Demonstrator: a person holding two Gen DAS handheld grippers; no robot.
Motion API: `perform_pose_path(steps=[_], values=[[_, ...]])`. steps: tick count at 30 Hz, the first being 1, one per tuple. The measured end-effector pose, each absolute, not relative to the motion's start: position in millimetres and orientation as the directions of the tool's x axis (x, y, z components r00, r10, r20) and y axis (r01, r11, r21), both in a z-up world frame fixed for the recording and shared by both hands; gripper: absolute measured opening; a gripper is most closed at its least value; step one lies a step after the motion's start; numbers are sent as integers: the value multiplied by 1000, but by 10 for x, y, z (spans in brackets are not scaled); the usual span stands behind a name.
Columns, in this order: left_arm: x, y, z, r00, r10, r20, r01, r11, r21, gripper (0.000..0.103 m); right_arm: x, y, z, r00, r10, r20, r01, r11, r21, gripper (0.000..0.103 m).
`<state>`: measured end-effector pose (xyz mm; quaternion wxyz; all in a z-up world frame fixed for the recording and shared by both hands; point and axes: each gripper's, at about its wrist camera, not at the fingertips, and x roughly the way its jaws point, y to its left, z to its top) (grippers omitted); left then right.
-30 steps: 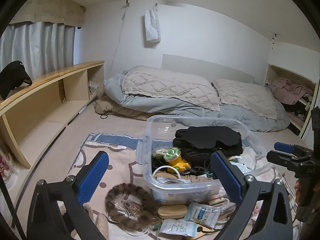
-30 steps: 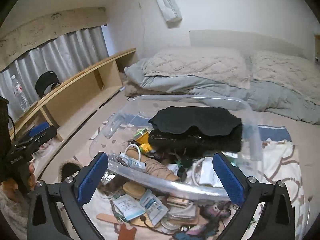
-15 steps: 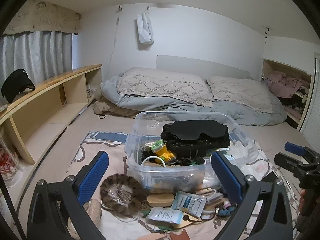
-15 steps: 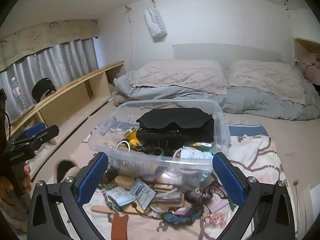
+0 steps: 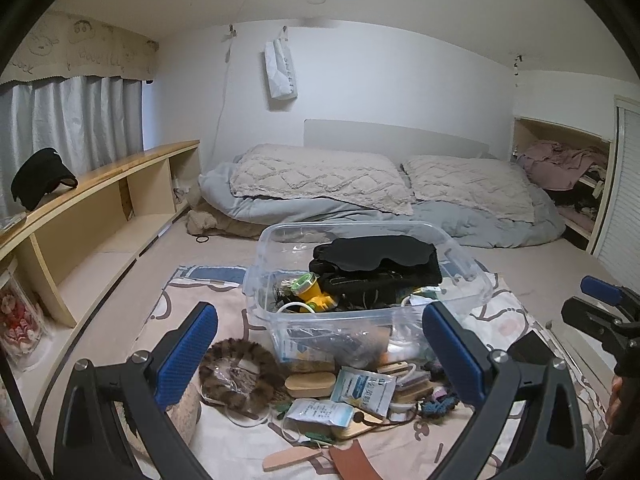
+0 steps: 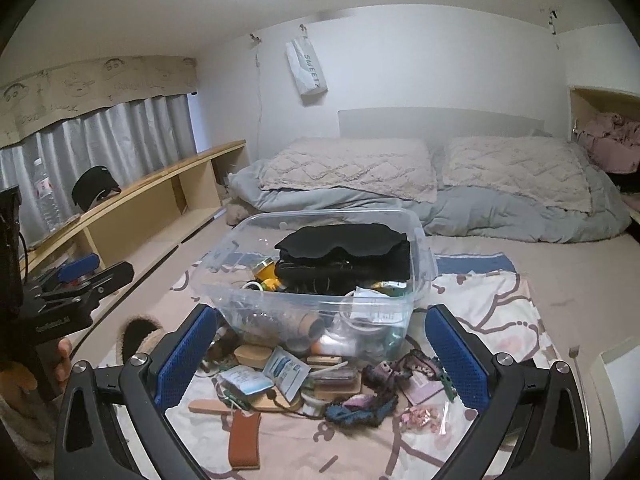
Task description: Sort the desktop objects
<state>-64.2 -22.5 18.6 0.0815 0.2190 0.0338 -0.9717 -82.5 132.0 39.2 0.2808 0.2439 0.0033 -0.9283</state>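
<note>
both the left gripper [image 5: 320, 354] and right gripper [image 6: 322, 354] hover with jaws spread wide, holding and touching nothing. the clear bin [image 5: 362, 322] and scattered clutter [image 6: 320, 376] lie ahead between each pair.

1. The left wrist view is taken low over a patterned cloth [image 5: 208, 292], facing the bed [image 5: 360, 200].
2. The right wrist view is taken alongside, facing likewise.
3. A clear bin [image 5: 360, 280] [image 6: 320, 276] is shared nearby.
</note>
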Motion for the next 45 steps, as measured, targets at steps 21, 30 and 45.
perform_pose_path(steps=[21,30,45], values=[[-180,53,51,-895,-90,-437,102,-995,-4,103,-313,1433,304,-764,-468,-445,509,-860,30,103],[-1,63,-7,-901,-86,-424,92,-996,7,103,-181,1444,255,-764,-469,-442,513,-858,24,103],[73,63,-40,-902,-72,-425,77,-997,5,103,-100,1451,264,-781,-453,-429,497,-868,12,103]])
